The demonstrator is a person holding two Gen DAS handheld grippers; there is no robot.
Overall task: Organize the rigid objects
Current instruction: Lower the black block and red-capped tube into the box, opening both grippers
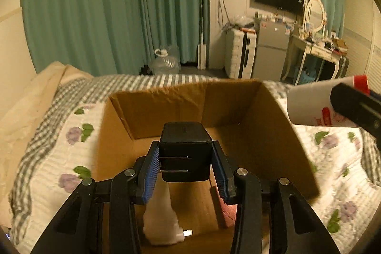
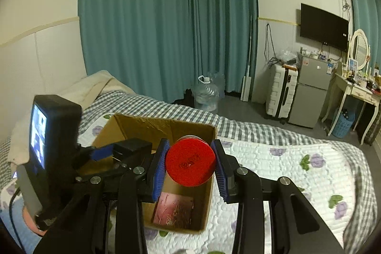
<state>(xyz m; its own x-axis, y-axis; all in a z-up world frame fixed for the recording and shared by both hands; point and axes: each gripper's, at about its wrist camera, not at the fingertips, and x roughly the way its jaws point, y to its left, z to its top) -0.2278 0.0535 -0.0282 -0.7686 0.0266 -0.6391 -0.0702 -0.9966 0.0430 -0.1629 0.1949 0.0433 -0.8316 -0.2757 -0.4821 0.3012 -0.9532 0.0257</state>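
Observation:
My left gripper (image 1: 185, 160) is shut on a black power adapter (image 1: 185, 149) and holds it above the open cardboard box (image 1: 281, 135) on the bed. A white bottle (image 1: 164, 218) and a pink flat packet (image 2: 172, 210) lie inside the box. My right gripper (image 2: 190, 163) is shut on a white bottle with a red cap (image 2: 190, 162), held over the box's right side (image 2: 209, 185). That bottle also shows in the left wrist view (image 1: 309, 106) at the right. The left gripper with the adapter (image 2: 131, 149) shows left of it.
The box sits on a floral quilt (image 2: 297, 170) with a checked border. Beyond the bed are teal curtains (image 2: 166, 27), a water jug (image 2: 206, 94), a white suitcase (image 2: 281, 94), a small fridge (image 2: 309, 97) and a dressing table (image 2: 357, 92).

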